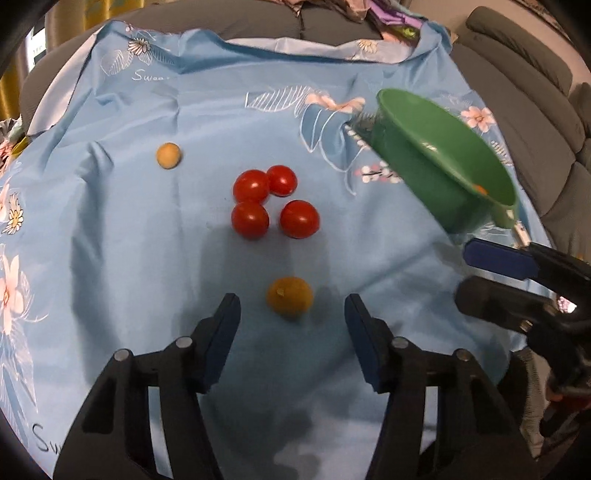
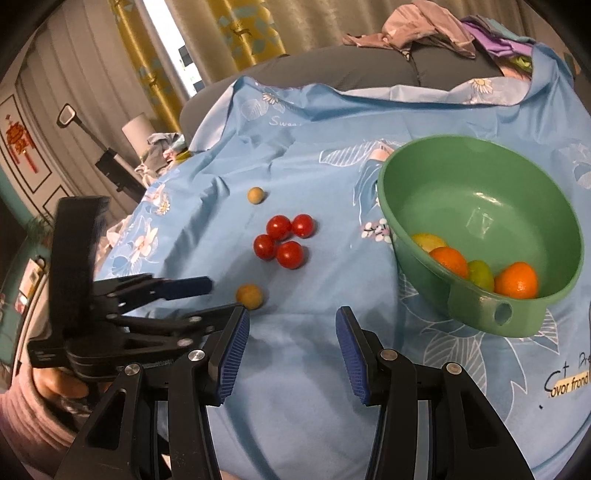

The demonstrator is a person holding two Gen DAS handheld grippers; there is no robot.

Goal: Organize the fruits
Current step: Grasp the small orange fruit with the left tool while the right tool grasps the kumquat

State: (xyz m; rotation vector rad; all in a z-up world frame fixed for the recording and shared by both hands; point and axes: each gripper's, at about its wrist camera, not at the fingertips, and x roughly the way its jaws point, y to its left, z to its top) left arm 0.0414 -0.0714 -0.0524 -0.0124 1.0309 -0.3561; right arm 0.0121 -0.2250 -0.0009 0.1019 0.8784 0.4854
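Note:
Several red cherry tomatoes [image 1: 274, 202] [image 2: 284, 240] lie clustered on the blue floral cloth [image 1: 147, 229]. A yellow-orange fruit [image 1: 290, 298] [image 2: 250, 295] lies just ahead of my open left gripper [image 1: 291, 314], between its fingertips. A smaller tan fruit [image 1: 168, 156] [image 2: 255, 195] lies farther back left. A green bowl [image 1: 443, 162] [image 2: 480, 236] stands at the right and holds oranges [image 2: 516, 280] and greenish-yellow fruits [image 2: 480, 275]. My right gripper [image 2: 291, 332] is open and empty, over bare cloth left of the bowl; it also shows in the left wrist view [image 1: 498, 273].
A grey sofa [image 1: 535, 122] runs behind and to the right of the cloth. A pile of clothes [image 2: 443, 29] lies on the sofa back. Curtains [image 2: 229, 33] and a wall hanging are at the left.

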